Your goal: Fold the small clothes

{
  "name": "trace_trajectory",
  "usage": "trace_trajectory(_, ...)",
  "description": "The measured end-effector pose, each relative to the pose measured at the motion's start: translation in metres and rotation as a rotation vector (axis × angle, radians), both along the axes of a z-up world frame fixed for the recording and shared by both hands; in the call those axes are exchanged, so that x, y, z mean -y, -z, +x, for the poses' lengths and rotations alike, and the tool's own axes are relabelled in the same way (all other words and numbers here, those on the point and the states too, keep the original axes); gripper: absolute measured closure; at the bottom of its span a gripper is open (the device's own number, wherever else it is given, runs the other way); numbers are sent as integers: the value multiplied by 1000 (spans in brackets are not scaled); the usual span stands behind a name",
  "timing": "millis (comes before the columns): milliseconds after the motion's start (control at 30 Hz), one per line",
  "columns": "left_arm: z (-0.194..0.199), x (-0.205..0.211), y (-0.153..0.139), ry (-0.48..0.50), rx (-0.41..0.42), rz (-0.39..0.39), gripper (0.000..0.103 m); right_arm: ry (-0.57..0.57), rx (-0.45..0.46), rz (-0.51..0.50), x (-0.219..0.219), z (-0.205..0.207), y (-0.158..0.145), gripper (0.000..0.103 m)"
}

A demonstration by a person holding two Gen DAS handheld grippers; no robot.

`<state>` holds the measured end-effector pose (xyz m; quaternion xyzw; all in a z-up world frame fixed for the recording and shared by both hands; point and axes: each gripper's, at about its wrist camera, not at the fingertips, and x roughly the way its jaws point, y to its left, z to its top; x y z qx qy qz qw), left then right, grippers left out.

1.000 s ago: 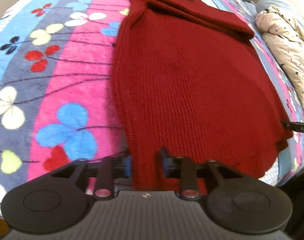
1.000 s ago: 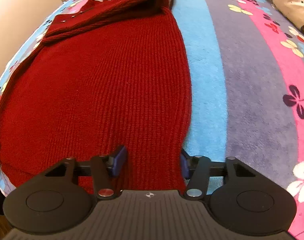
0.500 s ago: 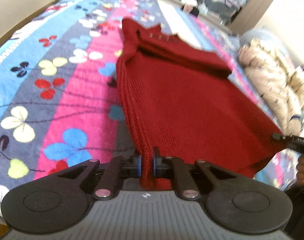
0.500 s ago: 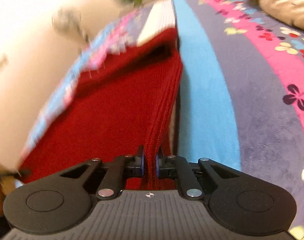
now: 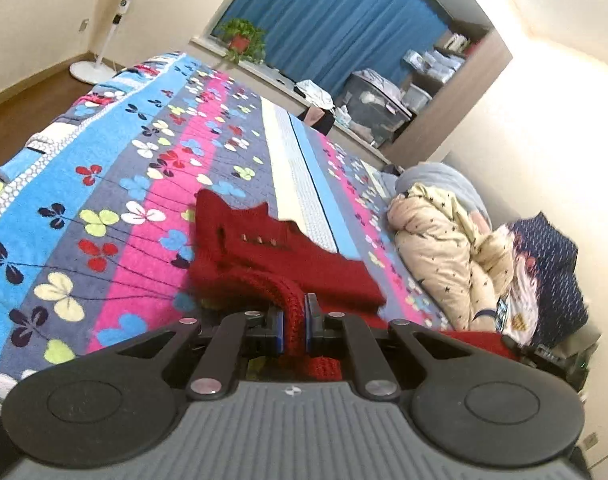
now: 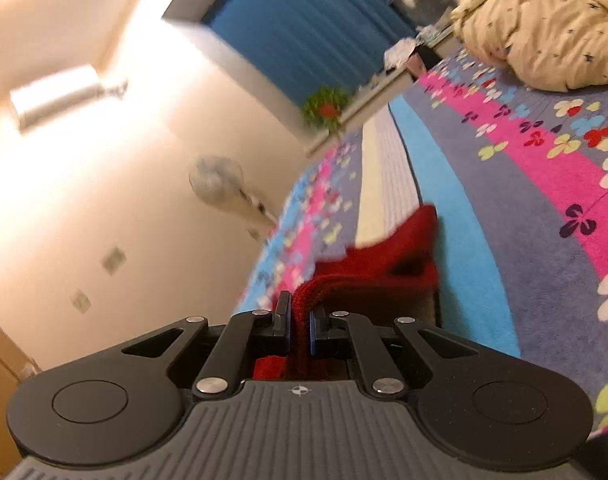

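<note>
Red knit sweater [image 5: 264, 256] lies on the floral striped bedspread [image 5: 116, 184], hem end lifted off the bed, collar end with its small button row farther away and resting flat. Left gripper [image 5: 292, 322] is pinching a bunched ridge of the ribbed hem, blue pads pressed hard on it with no visible gap; its jaws have just been closing onto that fabric. Right gripper [image 6: 300, 330] is the same at the other hem corner [image 6: 304, 304]: pads clamped on a thick red fold, jaws also just closed on it. Judged handling: soft, limp, chunky knit, moderately heavy for a small garment, so it sags between the two pinch points and stretches if pulled apart. Not slippery, since the ribbing gives the pads bite, and not fragile, though loose loops could snag on the pad edges. Best holds look like the two hem corners as now, deep enough to catch both layers; a shallow pinch would probably let the under layer drop. To carry the hem toward the collar, keep both grippers level and evenly spaced or the fold will skew. Cream star-print quilt [image 5: 443, 256] sits bunched well apart at the bed's side, not in the way. Right wrist view is motion-blurred, so far detail there is unclear.
</note>
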<state>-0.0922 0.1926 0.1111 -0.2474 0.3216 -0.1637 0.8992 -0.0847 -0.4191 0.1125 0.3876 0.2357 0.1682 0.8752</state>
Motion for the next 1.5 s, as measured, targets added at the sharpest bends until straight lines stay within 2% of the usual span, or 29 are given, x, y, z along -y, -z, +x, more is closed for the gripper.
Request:
trace_trajectory(100,37,6,16,-13,-41,42,93,52,-82,20,13,25,11,96)
trace_trajectory(233,125,20,60,-30,-108,108,93,90,-234,-51,3,106,44,96)
trace_trajectory(300,173,14,88,-78,-148,89,91,138,-319,-69,-3,147,66,95)
trace_trajectory(333,191,7,103,-107,-158,72,85,161,-353,-71,-4,168,78,94)
trace_trajectory(400,211,-7,122,-187,-187,65,83,201,-391,-86,-4,197,99,91)
trace_trajectory(467,209,-13,120,-249,-169,112,81,313,-421,-101,2,200,115,82)
trace_trajectory(500,206,-11,117,-229,-141,138,79,354,-427,-143,3,199,119,82)
trace_trajectory(533,205,-7,116,-194,-120,175,72,368,-469,-179,4,201,121,82)
trace_trajectory(567,203,0,116,-162,-105,228,68,363,-471,-180,4,201,122,82)
trace_trajectory(633,202,14,119,-119,-94,370,68,291,-419,-193,-1,206,119,79)
trace_trajectory(700,204,24,125,-88,-101,439,68,213,-407,-271,-15,212,117,73)
trace_trajectory(767,204,28,129,-73,-101,456,68,130,-415,-326,-31,217,119,62)
trace_trajectory(833,204,32,132,-65,-100,472,68,86,-418,-358,-42,223,120,57)
trace_trajectory(1000,209,36,136,-65,-109,478,67,74,-438,-415,-53,227,122,50)
trace_trajectory(1067,212,36,137,-68,-114,476,64,67,-448,-434,-59,232,125,43)
trace_trajectory(1200,219,36,140,-75,-133,466,57,39,-463,-464,-64,233,135,39)
trace_trajectory(1333,231,39,150,-60,-188,450,39,8,-467,-488,-69,235,138,36)
trace_trajectory(1433,241,43,162,-48,-238,443,39,-26,-477,-510,-73,238,142,35)
trace_trajectory(1500,247,45,169,-43,-260,452,40,-46,-478,-540,-77,238,144,41)
